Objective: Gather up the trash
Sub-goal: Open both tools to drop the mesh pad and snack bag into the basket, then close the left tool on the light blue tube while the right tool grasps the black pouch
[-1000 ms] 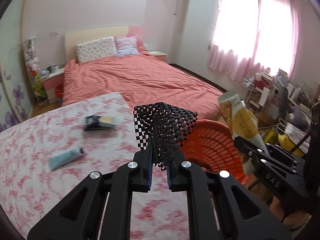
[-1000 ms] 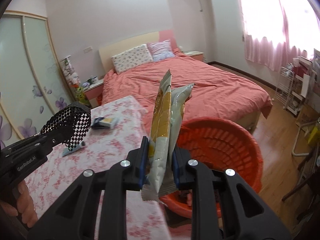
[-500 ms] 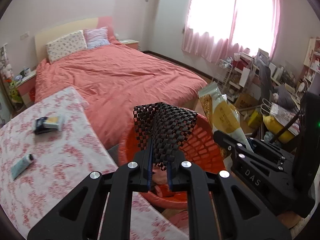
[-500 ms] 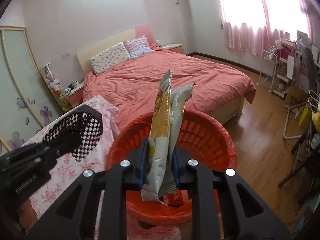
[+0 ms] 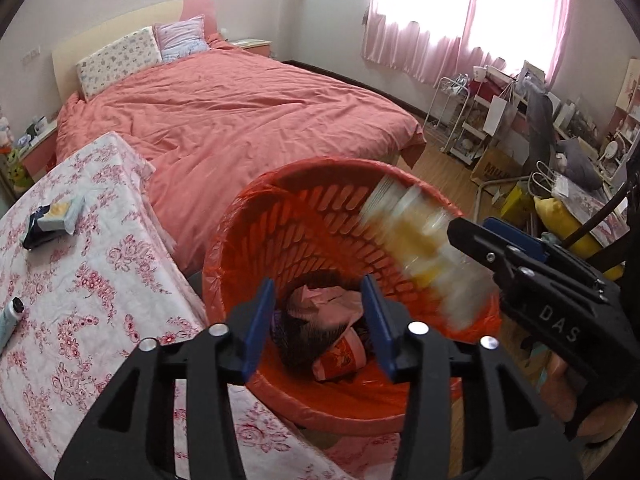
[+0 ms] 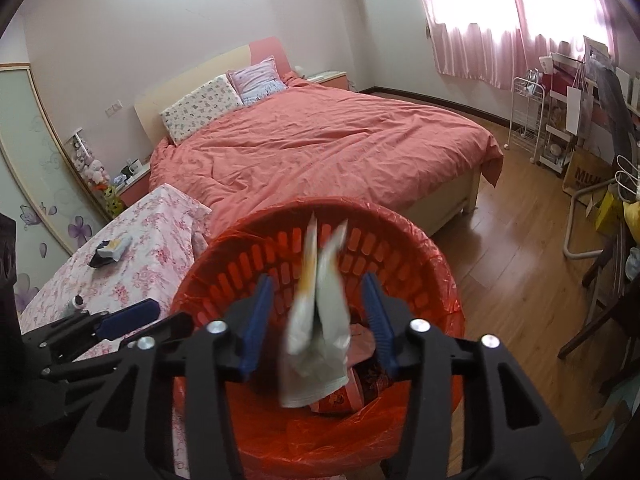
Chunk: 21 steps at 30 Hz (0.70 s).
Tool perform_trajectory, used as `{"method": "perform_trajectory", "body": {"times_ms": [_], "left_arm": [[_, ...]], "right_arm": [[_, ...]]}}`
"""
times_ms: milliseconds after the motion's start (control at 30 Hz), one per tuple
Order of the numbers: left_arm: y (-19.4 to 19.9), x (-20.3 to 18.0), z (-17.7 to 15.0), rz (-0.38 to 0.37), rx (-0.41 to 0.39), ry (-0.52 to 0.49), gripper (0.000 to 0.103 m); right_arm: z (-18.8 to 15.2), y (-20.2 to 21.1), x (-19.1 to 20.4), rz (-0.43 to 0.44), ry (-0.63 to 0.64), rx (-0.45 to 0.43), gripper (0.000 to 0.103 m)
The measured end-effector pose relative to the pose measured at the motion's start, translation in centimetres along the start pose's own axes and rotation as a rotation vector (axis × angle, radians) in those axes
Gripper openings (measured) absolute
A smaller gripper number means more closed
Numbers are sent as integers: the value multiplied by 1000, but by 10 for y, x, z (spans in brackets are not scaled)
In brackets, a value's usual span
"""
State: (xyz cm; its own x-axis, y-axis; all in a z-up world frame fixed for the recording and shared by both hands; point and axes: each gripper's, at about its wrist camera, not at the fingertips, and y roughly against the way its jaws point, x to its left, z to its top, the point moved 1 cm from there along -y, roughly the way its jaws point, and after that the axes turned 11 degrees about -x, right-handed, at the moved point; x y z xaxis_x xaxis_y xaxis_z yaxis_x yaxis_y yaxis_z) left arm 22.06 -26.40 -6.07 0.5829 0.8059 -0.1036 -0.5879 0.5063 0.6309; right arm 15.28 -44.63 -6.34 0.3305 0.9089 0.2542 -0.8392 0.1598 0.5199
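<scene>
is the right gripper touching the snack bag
Apart. In the right wrist view the snack bag, blurred, hangs between the opening jaws of the right gripper with clear gaps to both blue pads, over the red bin.

A big bed with a wrinkled salmon-pink duvet is taking up most of the room, pink sheer curtains are glowing, wooden plank floor is showing.

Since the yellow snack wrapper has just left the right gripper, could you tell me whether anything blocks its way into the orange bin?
Nothing visible does. The snack wrapper is blurred, loose between the opening pads of the right gripper, directly over the open mouth of the orange bin, which holds only trash at its bottom.
</scene>
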Motion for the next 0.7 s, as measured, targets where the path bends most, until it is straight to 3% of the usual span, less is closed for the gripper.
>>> {"method": "perform_trajectory", "body": {"times_ms": [267,433,700], "left_arm": [[18,32,-5,126,-32,8,61],[30,78,-11,243,-35,54,64],[56,173,-21,523,-61,152,72]], "right_arm": [[-5,9,13,-11,35,-10,59],[-5,13,28,10,47,-12,62],[-17,15,80,56,125,-9,66]]}}
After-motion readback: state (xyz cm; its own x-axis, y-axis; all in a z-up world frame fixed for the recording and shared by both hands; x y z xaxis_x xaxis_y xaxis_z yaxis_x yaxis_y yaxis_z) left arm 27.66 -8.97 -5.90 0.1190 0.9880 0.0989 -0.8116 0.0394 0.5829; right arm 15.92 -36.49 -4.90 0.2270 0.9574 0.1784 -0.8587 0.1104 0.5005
